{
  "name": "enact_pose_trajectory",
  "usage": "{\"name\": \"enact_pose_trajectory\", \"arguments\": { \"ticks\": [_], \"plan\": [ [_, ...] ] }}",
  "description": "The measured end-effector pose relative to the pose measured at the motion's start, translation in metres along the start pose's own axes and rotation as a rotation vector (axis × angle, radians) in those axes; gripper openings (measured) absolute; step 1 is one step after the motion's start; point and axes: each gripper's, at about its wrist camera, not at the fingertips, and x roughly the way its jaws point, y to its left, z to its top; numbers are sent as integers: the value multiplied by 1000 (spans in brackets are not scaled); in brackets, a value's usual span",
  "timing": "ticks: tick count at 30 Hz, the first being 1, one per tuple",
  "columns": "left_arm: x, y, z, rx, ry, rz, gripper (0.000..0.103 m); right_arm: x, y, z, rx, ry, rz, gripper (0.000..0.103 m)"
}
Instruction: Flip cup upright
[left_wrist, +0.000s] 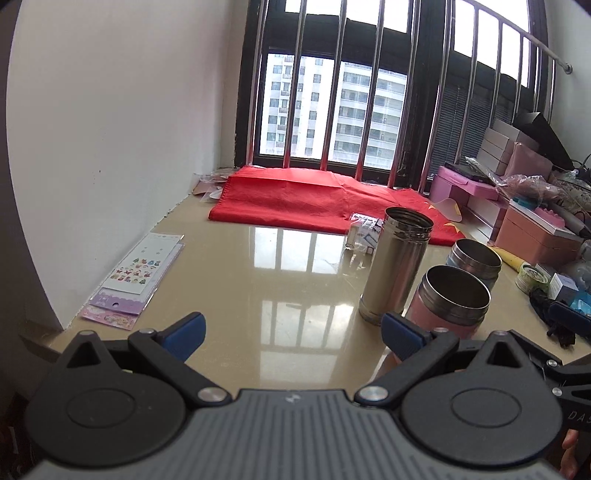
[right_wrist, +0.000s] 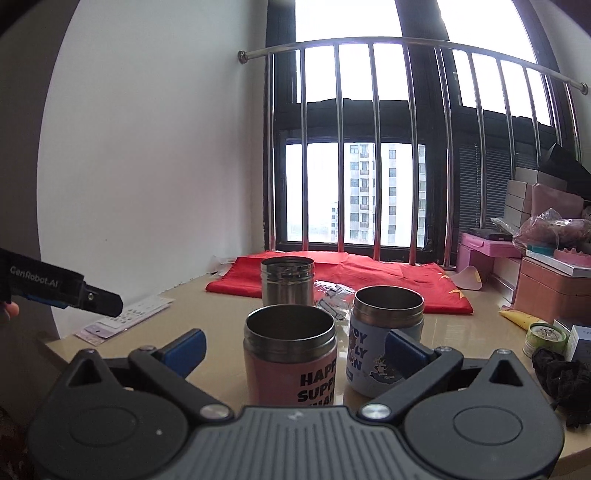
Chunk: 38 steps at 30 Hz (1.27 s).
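Both jaws wide open, gripping nothing. All three cups already stand mouth-up: pink cup (right_wrist: 290, 360) dead ahead between my right gripper (right_wrist: 293, 354) fingers, blue cup (right_wrist: 386, 341) just right, steel tumbler (right_wrist: 287, 282) behind. Closing my left gripper (left_wrist: 291, 334) carelessly could topple that tall tumbler.

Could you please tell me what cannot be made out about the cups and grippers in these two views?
- Pink cup: the right gripper body covers its base in the right view, and its lettering is cut off.
- Blue cup: a blue pad hides part of its print in the right view.
- Steel cup: its contents cannot be seen in either view.
- Left gripper: only its side shows in the right view; jaws open in its own.
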Motion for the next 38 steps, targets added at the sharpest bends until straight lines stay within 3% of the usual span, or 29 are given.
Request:
{"name": "enact_pose_trajectory", "arguments": {
  "ticks": [4,12,17,38],
  "plan": [
    [-30,-13,-22,42,-74,-16,103,-39,2,-1,17,30,-39,103],
    [-66,-19,-52,60,-117,-35,103,-83,8,-2,24,1,-86,103],
    [-70,-17,-55,55,-142,-47,103,-81,6,-5,36,11,-80,103],
    [-66,-21,-64,73,-113,-80,103,-79,9,-9,32,26,-67,103]
  ]
}}
